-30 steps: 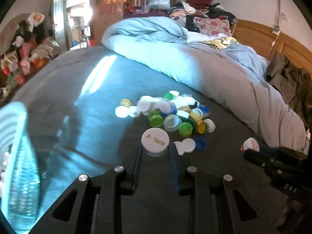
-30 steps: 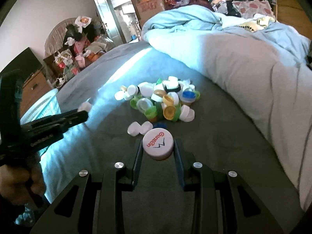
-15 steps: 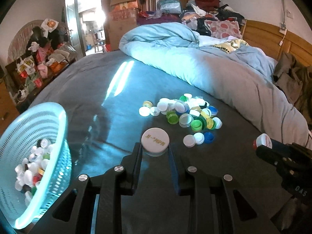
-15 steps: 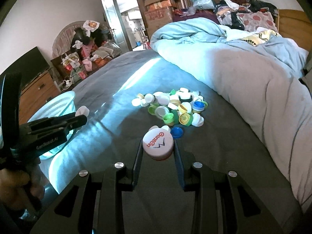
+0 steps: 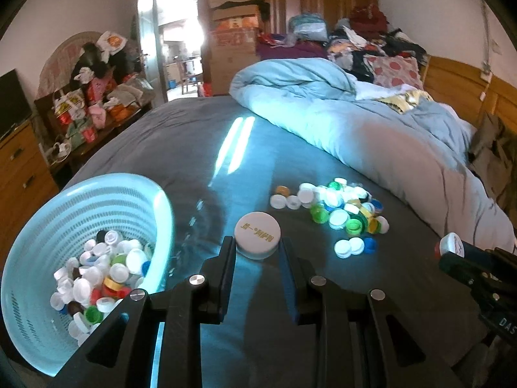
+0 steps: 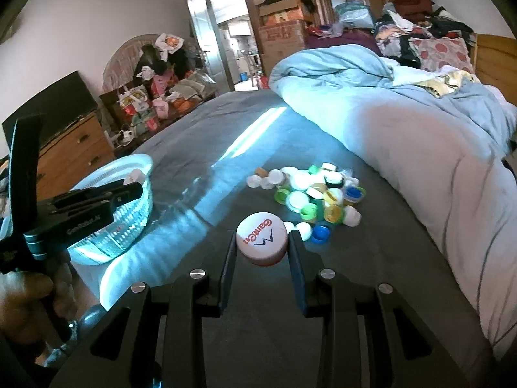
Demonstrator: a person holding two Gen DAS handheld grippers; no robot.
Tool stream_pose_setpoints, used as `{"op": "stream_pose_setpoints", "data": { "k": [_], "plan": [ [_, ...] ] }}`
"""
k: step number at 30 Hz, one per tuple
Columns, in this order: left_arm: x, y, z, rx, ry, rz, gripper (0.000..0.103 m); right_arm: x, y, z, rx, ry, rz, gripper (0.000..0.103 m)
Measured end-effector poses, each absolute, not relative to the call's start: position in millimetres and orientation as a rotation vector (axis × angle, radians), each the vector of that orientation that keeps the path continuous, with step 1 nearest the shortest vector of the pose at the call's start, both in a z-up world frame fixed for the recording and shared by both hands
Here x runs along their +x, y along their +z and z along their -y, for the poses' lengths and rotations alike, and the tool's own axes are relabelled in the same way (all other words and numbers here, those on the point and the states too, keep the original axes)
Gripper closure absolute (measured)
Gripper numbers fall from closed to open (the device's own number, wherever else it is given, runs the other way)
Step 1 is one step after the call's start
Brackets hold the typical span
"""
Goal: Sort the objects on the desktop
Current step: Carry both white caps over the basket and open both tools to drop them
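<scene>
Bottle caps (image 5: 339,208) lie in a loose heap on the grey bed sheet (image 5: 181,148), mixed white, green, yellow and blue, with three stragglers (two white, one blue) just beside the near edge of the heap.

Left hand-held gripper (image 5: 257,247): jaws closed part-way and clamped on a white cap with gold lettering (image 5: 257,236), one pad on each side of its rim. Cap is lifted clear of the sheet, face tilted toward the camera. In the right wrist view the same gripper (image 6: 137,182) shows from the side, its tip over the basket rim, a pale cap visible at the tip. A hand (image 6: 22,304) grips its handle at lower left.

Right hand-held gripper (image 6: 261,249): jaws nearly together, clamped on a white cap with red "GanTen" print (image 6: 261,237) and a red-orange underside. Cap held off the sheet, near side of the heap. In the left wrist view this gripper (image 5: 452,249) enters from the right edge with the cap at its tip.

Pale blue perforated basket (image 5: 42,226) sits on the bed to the left of the heap, well apart from it, tilted in view. It holds many caps (image 5: 97,278), mostly white, some green, red, yellow and dark.

Light blue duvet (image 5: 355,123) is bunched along the far right side of the bed, near the heap but not touching it.
</scene>
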State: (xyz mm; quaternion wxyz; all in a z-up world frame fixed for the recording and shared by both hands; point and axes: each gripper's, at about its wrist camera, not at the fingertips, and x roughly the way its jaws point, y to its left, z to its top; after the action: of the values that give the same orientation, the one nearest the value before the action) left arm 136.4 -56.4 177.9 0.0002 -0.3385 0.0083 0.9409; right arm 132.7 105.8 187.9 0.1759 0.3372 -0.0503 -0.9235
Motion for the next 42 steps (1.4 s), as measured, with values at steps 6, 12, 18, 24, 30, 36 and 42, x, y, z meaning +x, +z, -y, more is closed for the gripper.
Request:
{"op": "stream_pose_setpoints", "data": {
  "k": [6,12,18,24,30,36,42],
  "plan": [
    [135.2,190.5,94.6,-1.07,3.021,0.068,0.074,117.2,208.7,-78.1,0.903,-2.563,0.138,0.075],
    [132.7,203.5,146.8,-1.112,3.09,0.159,0.074,93.4,229.5,-39.5,0.873,-2.493,0.121,0.075],
    [134.1,215.2,203.1,-1.153,3.151,0.257,0.074,76.8,253.3,10.0,0.832,-2.403,0.068,0.075],
    [136.5,216.2,254.6,-1.228,3.197,0.311,0.074,64.7,273.8,59.4,0.812,-2.312,0.032,0.075],
    [139.0,209.1,294.5,-1.308,3.206,0.363,0.074,55.1,280.9,108.8,0.84,-2.217,-0.017,0.075],
    [136.2,198.4,317.0,-1.4,3.16,0.418,0.074,48.4,271.5,147.0,0.944,-2.104,-0.039,0.075],
    [136.3,193.7,324.3,-1.414,3.132,0.43,0.074,53.7,266.6,159.5,0.957,-2.072,-0.055,0.075]
  ]
}}
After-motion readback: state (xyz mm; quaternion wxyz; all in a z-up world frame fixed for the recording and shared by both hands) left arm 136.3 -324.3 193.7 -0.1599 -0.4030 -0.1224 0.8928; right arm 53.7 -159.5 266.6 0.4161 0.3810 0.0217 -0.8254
